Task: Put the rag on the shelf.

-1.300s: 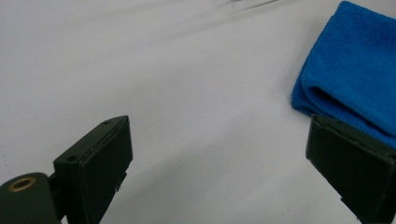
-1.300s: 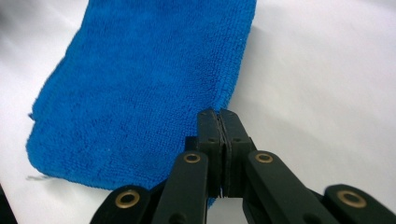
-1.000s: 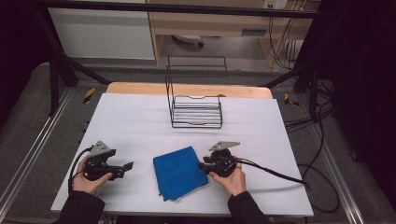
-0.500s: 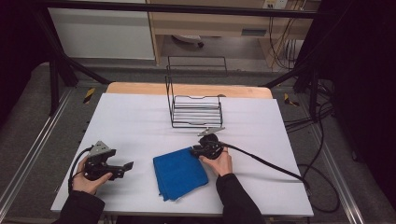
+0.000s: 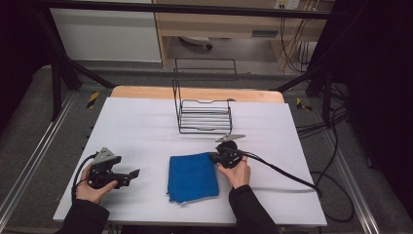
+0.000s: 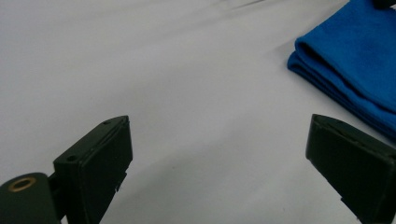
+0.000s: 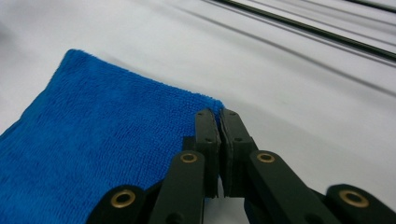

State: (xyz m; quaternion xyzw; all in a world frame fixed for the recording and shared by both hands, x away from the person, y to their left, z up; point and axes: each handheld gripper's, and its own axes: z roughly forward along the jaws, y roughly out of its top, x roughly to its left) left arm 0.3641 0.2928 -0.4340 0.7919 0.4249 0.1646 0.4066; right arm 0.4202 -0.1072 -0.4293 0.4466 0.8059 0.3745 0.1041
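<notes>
Change: my right claw [image 7: 219, 116] has moved onto the towel [image 5: 192, 176] corner, jaws pinched together there.
Left claw [image 6: 215, 154]: wide, idle.
Meaning: lift comes next.

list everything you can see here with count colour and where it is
towel: 1, blue, folded, near edge of the table between the two grippers
wire rack: 1, black, far middle of the table
table: 1, white top with a wooden strip along the far edge
cables: several, black, on the floor right of the table
left gripper: 1, black with a grey plate, near left of the table, jaws wide open, apart from the towel
right gripper: 1, black with a grey plate, at the towel's far right corner, jaws closed at that corner; whether cloth is pinched cannot be told
hands: 2, in dark sleeves, coming in from the near edge, one on each gripper
</notes>
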